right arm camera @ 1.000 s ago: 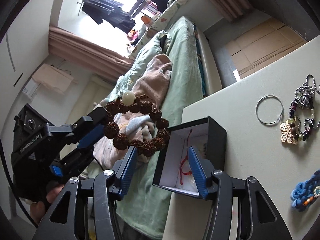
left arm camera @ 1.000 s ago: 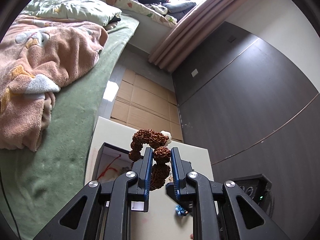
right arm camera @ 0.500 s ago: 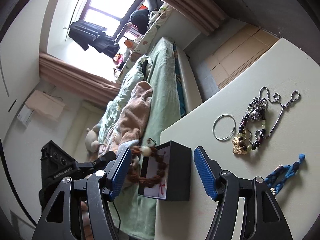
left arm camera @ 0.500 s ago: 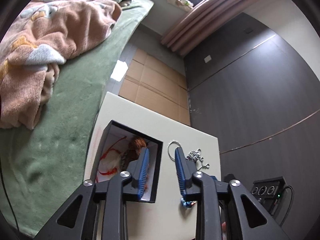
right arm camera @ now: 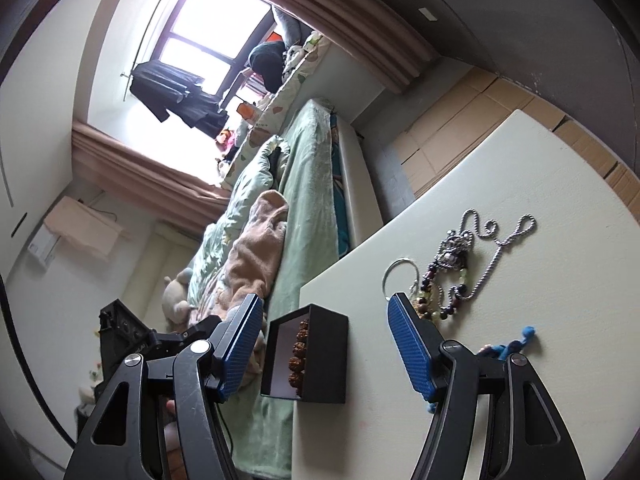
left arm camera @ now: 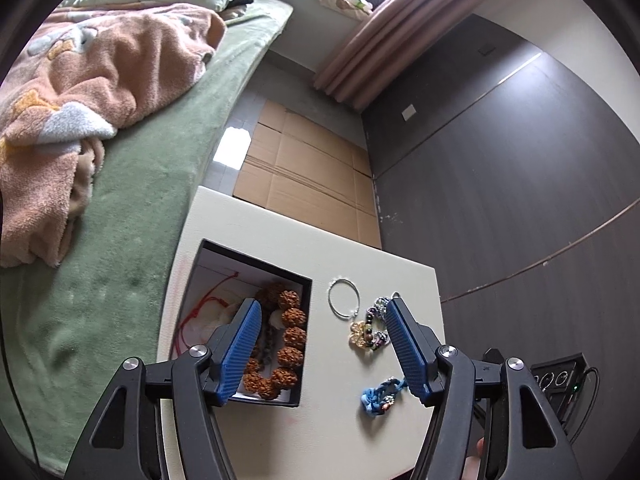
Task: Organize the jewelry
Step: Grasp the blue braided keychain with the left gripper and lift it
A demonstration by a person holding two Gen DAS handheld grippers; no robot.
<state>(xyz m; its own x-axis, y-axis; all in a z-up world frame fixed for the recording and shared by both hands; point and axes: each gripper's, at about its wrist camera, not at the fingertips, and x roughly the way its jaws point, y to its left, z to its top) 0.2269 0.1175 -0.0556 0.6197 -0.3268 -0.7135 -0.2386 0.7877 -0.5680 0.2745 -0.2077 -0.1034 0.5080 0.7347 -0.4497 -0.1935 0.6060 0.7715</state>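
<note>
1. Left wrist view: the left hand-held gripper [left arm camera: 322,344] hangs over the white desk [left arm camera: 256,224], jaws spread and still opening, nothing pinched between them. Its left finger sits over the open black box [left arm camera: 304,340].
2. Inside that box, right by the left finger, lies the chunky brown bead bracelet [left arm camera: 290,336], with a red string [left arm camera: 192,316] further left on the white lining.
3. Ahead between the fingers, flat on the desk just right of the box: a thin silver ring [left arm camera: 343,298]. Touching the right finger's tip is a beaded bracelet with a yellow charm [left arm camera: 366,330]. Below that, near the right finger, a blue braided cord [left arm camera: 378,394].
4. Off to the left of the desk is a green bed [left arm camera: 132,216] with a pink blanket [left arm camera: 80,80].
5. Right wrist view: the right hand-held gripper [right arm camera: 324,348] is spread wide and empty. The box [right arm camera: 324,356] sits between its fingers at the desk edge, brown beads [right arm camera: 298,354] showing inside.
6. Beyond the right fingertip: the silver ring [right arm camera: 396,274], beaded bracelet [right arm camera: 438,300] and a silver chain [right arm camera: 498,240]. The blue cord [right arm camera: 516,342] peeks out behind the right finger.
7. The left hand-held gripper's black body [right arm camera: 160,340] shows past the left finger, over the bed.
</note>
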